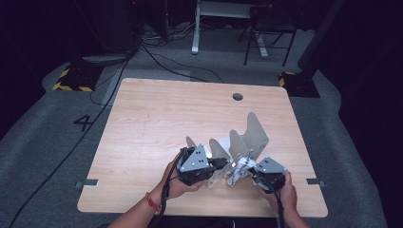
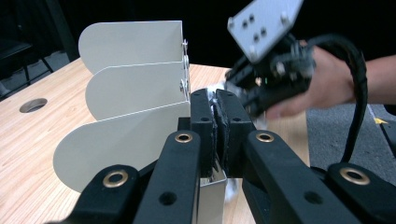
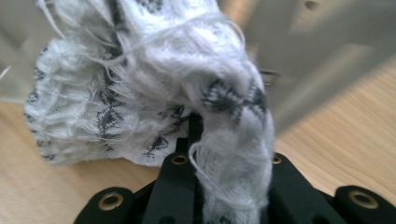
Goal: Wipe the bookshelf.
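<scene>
At the near edge of the bench [image 1: 142, 114], my left tongs [image 2: 215, 126] clamped the grey divider rack [image 1: 247, 137]; just right, my right tongs [image 3: 201, 154], pointing inward, gripped a white-and-black cloth [image 1: 239, 169] beside it.

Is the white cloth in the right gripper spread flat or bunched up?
Bunched up. The white cloth with black pattern hangs crumpled in folds from the shut right gripper, beside the metal rack.

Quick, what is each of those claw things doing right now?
Left gripper: closed on the metal rack's edge.
Right gripper: closed on a white-and-black knitted cloth.
</scene>
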Tool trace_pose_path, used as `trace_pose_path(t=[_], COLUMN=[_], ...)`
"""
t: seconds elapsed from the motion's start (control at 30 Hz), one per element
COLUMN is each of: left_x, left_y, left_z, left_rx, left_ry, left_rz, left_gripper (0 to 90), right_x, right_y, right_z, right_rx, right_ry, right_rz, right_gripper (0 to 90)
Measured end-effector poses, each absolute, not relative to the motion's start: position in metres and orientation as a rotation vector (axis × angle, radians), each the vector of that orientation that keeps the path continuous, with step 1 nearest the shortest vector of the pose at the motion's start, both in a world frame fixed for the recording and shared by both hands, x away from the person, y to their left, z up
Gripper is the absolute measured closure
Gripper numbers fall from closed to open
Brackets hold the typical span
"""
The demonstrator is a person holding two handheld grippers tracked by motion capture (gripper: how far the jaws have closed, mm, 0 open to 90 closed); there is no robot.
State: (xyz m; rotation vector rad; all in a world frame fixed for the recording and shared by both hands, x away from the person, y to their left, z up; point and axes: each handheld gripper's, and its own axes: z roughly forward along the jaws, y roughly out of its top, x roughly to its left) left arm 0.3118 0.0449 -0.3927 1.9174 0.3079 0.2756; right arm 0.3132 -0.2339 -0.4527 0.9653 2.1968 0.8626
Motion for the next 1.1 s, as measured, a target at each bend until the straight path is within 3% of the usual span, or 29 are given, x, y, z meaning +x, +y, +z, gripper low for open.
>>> trace_pose_path(t=[0.17,0.37,0.77,1.1], left_x=[0.312,0.310,0.310,0.310], left_y=[0.044,0.043,0.044,0.044], left_z=[-0.393,-0.394,-0.394,-0.395], left_rx=[1.923,1.921,1.914,1.909], left_ry=[0.297,0.299,0.300,0.301], left_rz=[0.292,0.303,0.302,0.296], left_gripper=[86.1,85.6,85.2,85.2], right_x=[0.303,0.282,0.281,0.307], right_y=[-0.238,-0.203,-0.160,-0.199], right_z=[-0.425,-0.403,-0.445,-0.456], right_rx=[0.947,0.783,0.678,0.845], right_ry=[2.155,2.189,2.354,2.277], right_rz=[0.970,1.062,0.914,0.841], right_gripper=[83.1,83.2,83.2,83.3])
